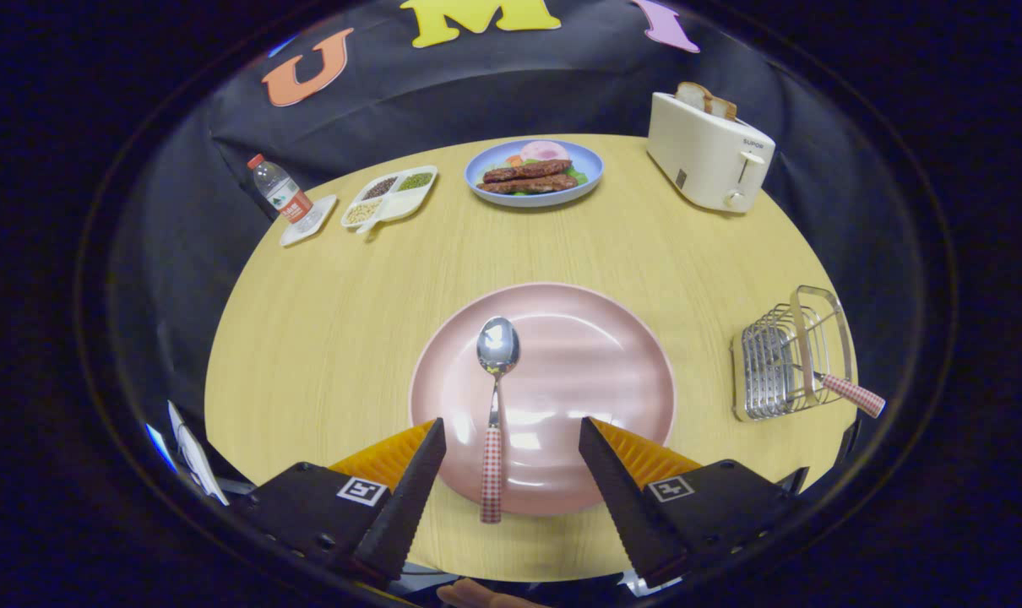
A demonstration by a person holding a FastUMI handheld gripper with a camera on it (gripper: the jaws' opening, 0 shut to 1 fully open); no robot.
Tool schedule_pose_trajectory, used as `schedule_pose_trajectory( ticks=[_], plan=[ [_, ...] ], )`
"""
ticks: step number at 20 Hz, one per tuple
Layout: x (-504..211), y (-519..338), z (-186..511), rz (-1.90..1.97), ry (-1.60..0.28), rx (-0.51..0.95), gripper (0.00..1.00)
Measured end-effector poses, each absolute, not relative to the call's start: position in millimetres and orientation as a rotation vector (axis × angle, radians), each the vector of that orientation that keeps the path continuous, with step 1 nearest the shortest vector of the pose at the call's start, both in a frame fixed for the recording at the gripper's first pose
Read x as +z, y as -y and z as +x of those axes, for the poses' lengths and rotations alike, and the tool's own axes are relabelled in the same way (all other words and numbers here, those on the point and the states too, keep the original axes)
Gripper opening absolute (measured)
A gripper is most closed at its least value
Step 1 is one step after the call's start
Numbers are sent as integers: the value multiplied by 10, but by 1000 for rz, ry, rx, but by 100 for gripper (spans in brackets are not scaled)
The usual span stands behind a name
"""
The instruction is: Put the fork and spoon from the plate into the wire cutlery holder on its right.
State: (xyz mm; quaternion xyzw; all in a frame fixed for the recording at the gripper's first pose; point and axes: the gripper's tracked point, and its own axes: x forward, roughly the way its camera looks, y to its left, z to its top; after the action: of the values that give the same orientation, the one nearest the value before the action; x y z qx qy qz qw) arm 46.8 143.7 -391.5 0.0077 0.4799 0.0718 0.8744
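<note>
The pink plate (595,371) holds only the spoon (496,397), bowl up and away, its checked handle reaching back over the near rim between the gripper (511,435) fingers, which stand wide apart and touch nothing. Right of the plate, the wire cutlery holder (785,359) holds a utensil with the same checked handle (853,394) sticking out; its head is hidden among the wires, presumably the fork. Beyond sit a blue plate (583,181) of sausages, a divided tray (393,196) of grains, a toaster (707,152) holding bread, and a water bottle (280,190).

Wedge-shaped serrated jaws on black blocks, each bearing a square fiducial marker.
</note>
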Motion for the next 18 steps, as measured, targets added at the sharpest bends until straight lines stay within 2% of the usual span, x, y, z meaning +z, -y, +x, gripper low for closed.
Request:
schedule_pose_trajectory(
  ticks=[2, 5, 8, 10, 13, 14, 16, 18],
  plan=[
    [-3950, -1467, 543, -63, -922, 132, 93],
    [-4071, -1567, 520, -122, -879, 131, 79],
    [-4220, -1644, 431, -99, -926, 139, 66],
    [-4278, -1635, 423, -74, -933, 118, 55],
    [-4359, -1570, 338, -44, -979, 76, 31],
    [-4369, -1589, 315, -31, -992, 82, 26],
    [-4351, -1563, 313, -37, -989, 80, 25],
    [-4368, -1556, 285, -43, -997, 83, 6]
  ],
)
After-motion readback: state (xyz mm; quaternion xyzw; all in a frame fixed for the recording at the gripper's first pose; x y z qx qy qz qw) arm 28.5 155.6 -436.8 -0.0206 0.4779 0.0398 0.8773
